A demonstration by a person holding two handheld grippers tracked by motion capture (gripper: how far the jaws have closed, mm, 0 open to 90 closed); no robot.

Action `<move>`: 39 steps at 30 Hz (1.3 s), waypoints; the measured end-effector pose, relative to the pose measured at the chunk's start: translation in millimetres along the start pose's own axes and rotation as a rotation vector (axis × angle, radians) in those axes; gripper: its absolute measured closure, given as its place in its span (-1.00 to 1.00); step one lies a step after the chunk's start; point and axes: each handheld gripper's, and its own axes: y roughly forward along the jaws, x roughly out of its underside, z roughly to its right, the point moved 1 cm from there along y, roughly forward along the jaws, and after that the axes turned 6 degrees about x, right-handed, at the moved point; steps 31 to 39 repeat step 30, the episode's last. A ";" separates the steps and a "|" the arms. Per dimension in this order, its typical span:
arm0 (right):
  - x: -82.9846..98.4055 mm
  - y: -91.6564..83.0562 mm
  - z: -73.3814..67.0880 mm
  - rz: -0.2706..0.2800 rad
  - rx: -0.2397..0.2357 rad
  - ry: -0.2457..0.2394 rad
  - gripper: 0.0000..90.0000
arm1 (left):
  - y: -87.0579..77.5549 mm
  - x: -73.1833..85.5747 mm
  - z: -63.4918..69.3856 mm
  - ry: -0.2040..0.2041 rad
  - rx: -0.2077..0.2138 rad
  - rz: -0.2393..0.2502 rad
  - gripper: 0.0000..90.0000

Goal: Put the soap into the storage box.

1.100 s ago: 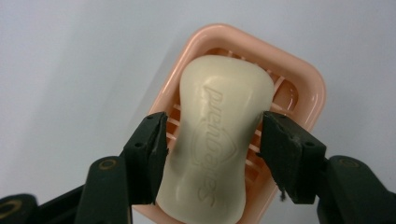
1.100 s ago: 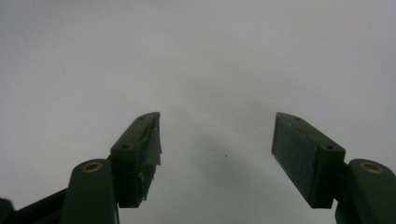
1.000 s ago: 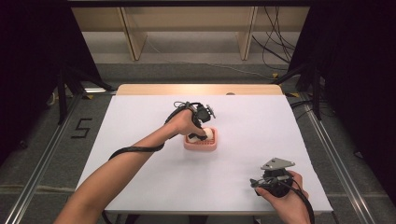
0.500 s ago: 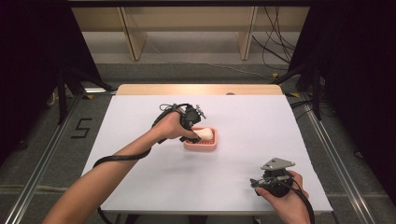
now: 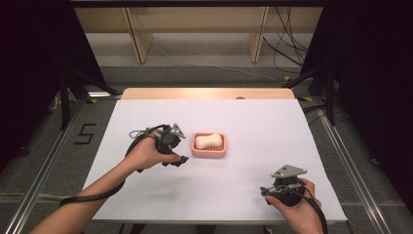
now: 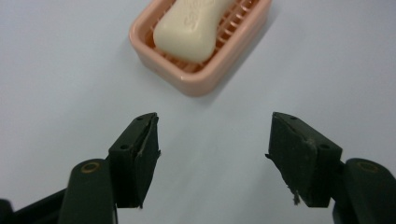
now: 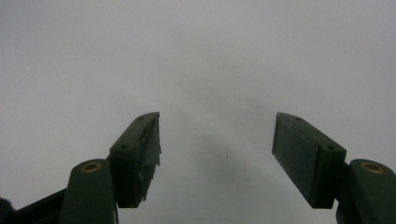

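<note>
White table (image 5: 243, 195) holds soap (image 5: 207, 141) in its pink dish (image 5: 209, 152) to stay put; your left gripper (image 5: 181, 159) beside it and right gripper (image 5: 265, 191) both gape empty.

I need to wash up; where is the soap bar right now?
The soap bar lies in the pink soap dish near the table's middle in the high view, just right of the left tongs.

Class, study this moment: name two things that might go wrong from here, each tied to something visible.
1. The soap bar lies loose in the light pink dish; a nudge from the open left gripper beside it might slide the dish.
2. The right gripper hangs near the table edge; its trailing cable might snag there.
</note>
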 end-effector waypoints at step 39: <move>-1.5 3.0 -2.9 0.004 -0.021 -0.022 -0.29 | -48.1 169.8 12.7 -0.274 -0.113 0.183 -0.24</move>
